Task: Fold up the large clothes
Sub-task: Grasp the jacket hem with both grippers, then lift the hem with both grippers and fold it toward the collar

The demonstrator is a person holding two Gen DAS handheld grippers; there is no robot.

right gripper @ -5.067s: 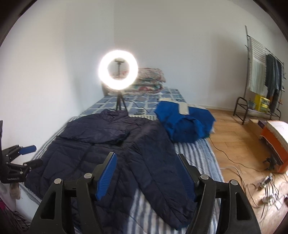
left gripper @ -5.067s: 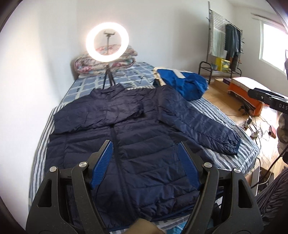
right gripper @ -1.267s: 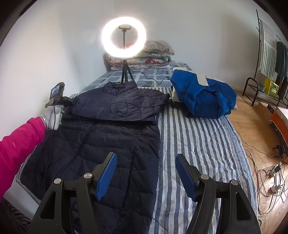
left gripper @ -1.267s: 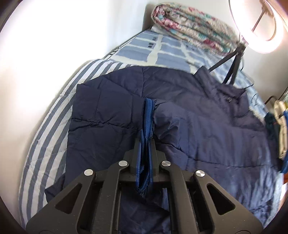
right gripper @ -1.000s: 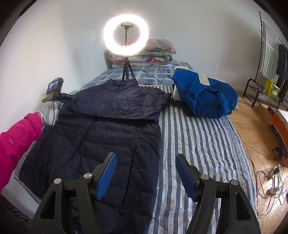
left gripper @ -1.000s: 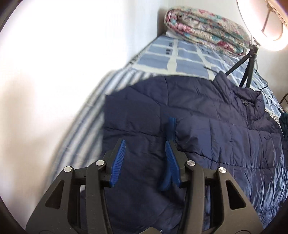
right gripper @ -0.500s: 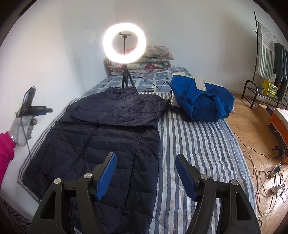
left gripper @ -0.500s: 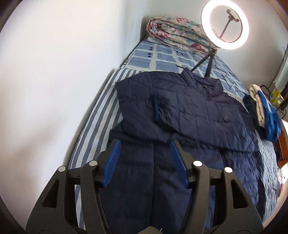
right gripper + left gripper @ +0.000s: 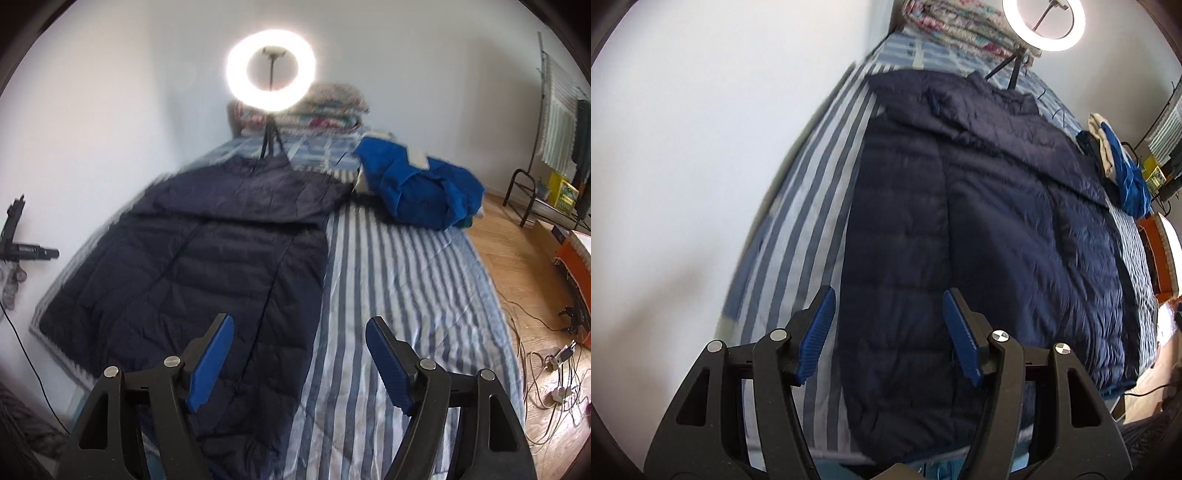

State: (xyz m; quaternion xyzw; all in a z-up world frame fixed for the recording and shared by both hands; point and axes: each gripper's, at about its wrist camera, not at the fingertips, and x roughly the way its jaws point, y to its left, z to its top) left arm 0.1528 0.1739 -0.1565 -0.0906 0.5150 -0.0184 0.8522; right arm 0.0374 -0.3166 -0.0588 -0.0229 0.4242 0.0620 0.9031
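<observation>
A dark navy puffer jacket point(image 9: 979, 221) lies flat on the striped bed point(image 9: 798, 206), both sleeves folded across its chest. It also shows in the right wrist view point(image 9: 207, 258) on the bed's left half. My left gripper point(image 9: 888, 328) is open and empty, above the jacket's lower left hem near the wall side. My right gripper point(image 9: 299, 358) is open and empty, above the jacket's lower right edge and the bare striped sheet point(image 9: 399, 280). The left gripper's body shows at the far left of the right wrist view point(image 9: 22, 247).
A lit ring light on a tripod point(image 9: 271, 72) stands at the bed's head before a folded floral quilt point(image 9: 325, 110). A blue garment pile point(image 9: 417, 192) lies at the bed's far right. White wall on the left; wooden floor with cables point(image 9: 554, 354) and a clothes rack point(image 9: 554, 122) on the right.
My left gripper let go of the sleeve cuff, opened, and drew back toward the foot of the bed along the wall side. My right gripper stayed open, shifting slightly.
</observation>
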